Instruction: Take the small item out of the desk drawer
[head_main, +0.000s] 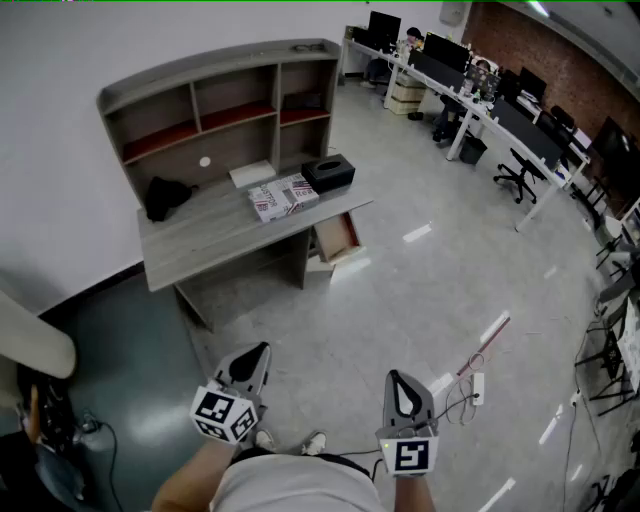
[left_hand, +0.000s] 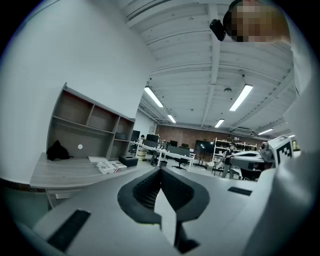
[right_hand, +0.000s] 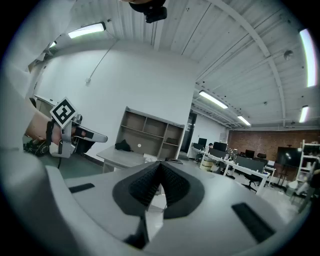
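Left tongs (head_main: 256, 352) and right tongs (head_main: 398, 380) both closed, empty; pulled-out drawer (head_main: 337, 237) well ahead, below right edge of surface (head_main: 200, 238), neither nearer.

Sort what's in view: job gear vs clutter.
Job: desk; drawer, pulled out, item not visible; left gripper and right gripper, both shut, empty.

Clutter: black box, printed boxes, dark bundle on desk; power strip on floor.

Bright ceiling strip lights (left_hand: 241, 97) glare on the glossy floor (head_main: 418, 233); both gripper views bulge with dark corners.
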